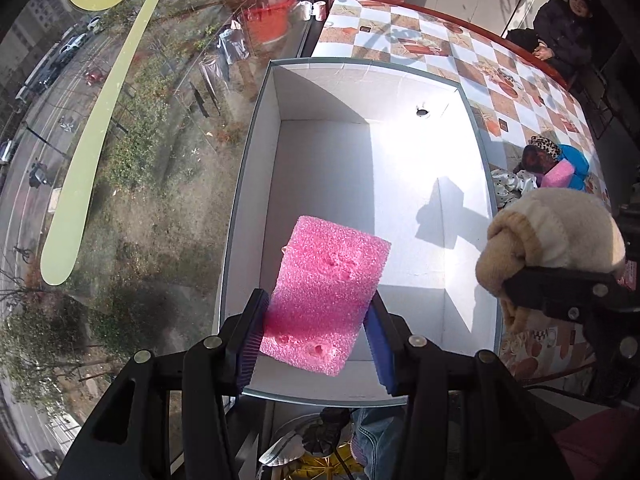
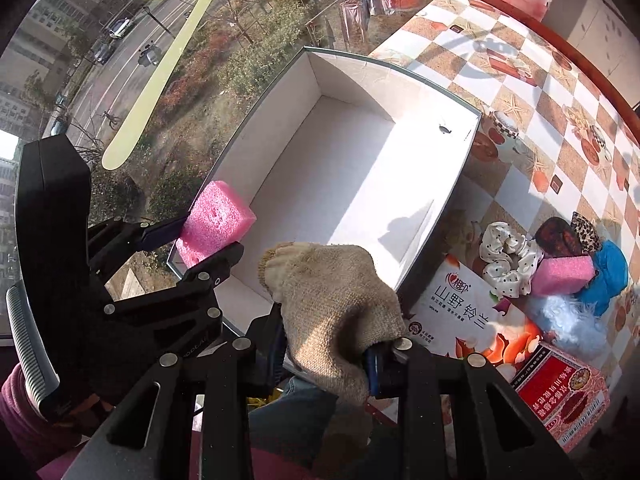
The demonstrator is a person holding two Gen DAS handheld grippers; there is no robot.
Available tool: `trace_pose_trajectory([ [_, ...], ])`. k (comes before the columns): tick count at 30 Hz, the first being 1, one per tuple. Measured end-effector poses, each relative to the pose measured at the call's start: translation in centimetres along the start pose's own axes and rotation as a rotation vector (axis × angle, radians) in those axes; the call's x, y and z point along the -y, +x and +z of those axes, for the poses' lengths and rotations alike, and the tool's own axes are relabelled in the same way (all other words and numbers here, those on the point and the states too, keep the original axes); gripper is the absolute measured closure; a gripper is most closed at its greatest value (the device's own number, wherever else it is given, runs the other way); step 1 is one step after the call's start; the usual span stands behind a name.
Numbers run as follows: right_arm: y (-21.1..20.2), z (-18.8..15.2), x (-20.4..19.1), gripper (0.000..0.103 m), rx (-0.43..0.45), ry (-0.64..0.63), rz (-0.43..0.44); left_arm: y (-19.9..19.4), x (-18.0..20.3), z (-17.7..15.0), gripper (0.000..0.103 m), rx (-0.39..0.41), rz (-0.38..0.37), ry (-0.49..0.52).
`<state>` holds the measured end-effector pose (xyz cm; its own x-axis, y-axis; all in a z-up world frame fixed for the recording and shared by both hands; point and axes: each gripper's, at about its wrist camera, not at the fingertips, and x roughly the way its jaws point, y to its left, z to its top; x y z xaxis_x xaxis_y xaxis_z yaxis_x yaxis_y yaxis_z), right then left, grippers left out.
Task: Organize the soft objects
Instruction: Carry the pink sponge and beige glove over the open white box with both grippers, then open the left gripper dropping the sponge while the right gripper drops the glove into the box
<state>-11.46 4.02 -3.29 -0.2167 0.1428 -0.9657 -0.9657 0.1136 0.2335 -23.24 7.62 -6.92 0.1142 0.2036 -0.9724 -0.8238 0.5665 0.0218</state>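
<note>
My left gripper (image 1: 318, 326) is shut on a pink foam block (image 1: 326, 292) and holds it over the near end of an open white box (image 1: 360, 184); it also shows in the right wrist view (image 2: 214, 226). My right gripper (image 2: 326, 350) is shut on a beige knitted sock (image 2: 334, 300), held above the box's near right corner (image 2: 400, 288); the sock shows in the left wrist view (image 1: 552, 240). The inside of the box shows nothing lying in it.
On the checkered tablecloth (image 2: 560, 128) right of the box lie a dotted scrunchie (image 2: 506, 258), a second pink foam block (image 2: 564, 276), a blue cloth (image 2: 610, 272), a leopard-print item (image 2: 586, 234), light blue fluff (image 2: 568, 320) and printed cartons (image 2: 472, 312). A window (image 1: 120, 160) lies left. A seated person (image 1: 564, 28) is far right.
</note>
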Motion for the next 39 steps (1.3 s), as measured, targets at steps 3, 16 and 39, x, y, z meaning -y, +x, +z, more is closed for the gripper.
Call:
trace_pose_trajectory([
  [3,0.3,0.1,-0.2,0.07,-0.009,-0.009,-0.005,0.4,-0.1,0.0,0.052,-0.012,-0.004,0.0],
  [16,1.2,0.7,-0.9,0.07,-0.024,-0.04,-0.012,0.9,-0.5,0.2,0.052,-0.023,-0.031,-0.019],
  [39,-2.5,-0.3,1.6,0.0,0.092,0.086,0.024,-1.9,-0.5,0.7,0.015,0.116,-0.194,-0.042],
])
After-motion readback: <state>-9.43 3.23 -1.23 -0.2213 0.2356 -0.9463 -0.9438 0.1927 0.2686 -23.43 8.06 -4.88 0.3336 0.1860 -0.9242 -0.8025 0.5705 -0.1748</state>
